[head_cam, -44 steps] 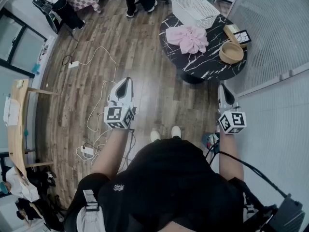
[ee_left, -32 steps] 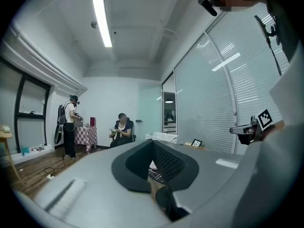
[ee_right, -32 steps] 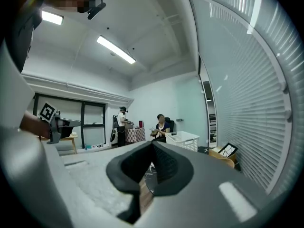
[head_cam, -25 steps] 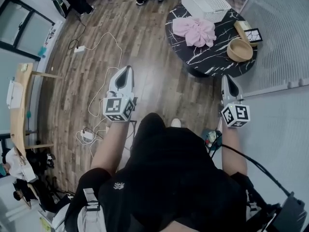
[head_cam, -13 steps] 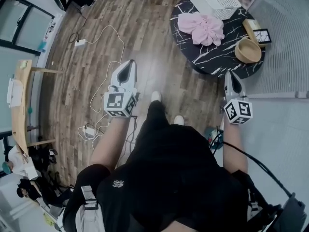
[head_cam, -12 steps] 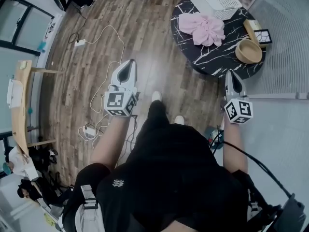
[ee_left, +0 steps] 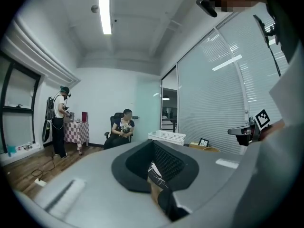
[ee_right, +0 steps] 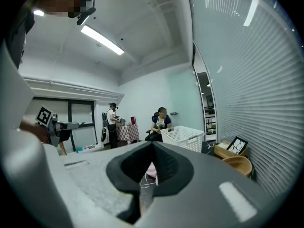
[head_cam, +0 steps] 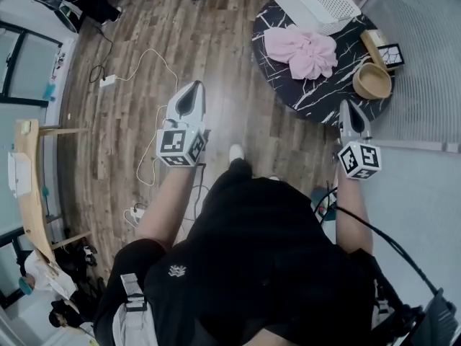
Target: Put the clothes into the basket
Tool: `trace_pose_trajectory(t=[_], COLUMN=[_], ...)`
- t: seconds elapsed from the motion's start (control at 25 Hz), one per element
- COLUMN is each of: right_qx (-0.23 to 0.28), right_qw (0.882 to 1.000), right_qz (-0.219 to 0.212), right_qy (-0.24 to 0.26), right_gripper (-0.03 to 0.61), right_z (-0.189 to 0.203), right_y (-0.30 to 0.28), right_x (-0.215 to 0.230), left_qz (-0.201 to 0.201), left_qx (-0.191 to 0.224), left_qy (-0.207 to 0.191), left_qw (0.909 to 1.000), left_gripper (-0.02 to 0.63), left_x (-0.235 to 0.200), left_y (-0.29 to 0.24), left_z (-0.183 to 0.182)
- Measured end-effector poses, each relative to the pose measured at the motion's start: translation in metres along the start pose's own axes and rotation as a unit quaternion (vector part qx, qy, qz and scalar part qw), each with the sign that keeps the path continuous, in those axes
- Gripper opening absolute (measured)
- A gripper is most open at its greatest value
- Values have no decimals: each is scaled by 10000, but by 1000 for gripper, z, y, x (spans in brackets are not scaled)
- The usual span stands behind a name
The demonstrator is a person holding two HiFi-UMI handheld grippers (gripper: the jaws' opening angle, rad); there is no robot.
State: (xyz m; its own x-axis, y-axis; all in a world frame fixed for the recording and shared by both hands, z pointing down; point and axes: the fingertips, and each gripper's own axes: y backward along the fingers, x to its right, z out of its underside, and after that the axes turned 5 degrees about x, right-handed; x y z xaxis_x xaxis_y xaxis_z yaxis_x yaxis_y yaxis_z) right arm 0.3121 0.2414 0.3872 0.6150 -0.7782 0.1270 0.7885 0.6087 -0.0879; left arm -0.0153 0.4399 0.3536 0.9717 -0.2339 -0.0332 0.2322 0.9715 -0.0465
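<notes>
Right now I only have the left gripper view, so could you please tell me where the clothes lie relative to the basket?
Observer: The pink clothes lie bunched on the round black table, right beside the white basket, on the side nearer you. None of them is in it.
Operator: Thank you. Is the right gripper set to take them?
Observer: Not as it stands. In the right gripper view its fingers are together, with nothing between them.
</notes>
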Motion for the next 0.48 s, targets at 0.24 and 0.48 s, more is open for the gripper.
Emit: trace_pose_trajectory(t=[0.24,0.48], right_qx=[103,102], right_qw=[9998,9991], right_qz=[104,284], right_qy=[111,-289], right_gripper=[2,2], right_z=[-14,-7], right_y=[-45,-91], right_x=[-28,-57], left_qz=[302,489], left_qx=[-89,34], left_qy=[7,-171], left_qw=[9995,9986], left_gripper=[6,7], left_x=[-35,-87], left_y=[-28,-48], left_z=[5,1])
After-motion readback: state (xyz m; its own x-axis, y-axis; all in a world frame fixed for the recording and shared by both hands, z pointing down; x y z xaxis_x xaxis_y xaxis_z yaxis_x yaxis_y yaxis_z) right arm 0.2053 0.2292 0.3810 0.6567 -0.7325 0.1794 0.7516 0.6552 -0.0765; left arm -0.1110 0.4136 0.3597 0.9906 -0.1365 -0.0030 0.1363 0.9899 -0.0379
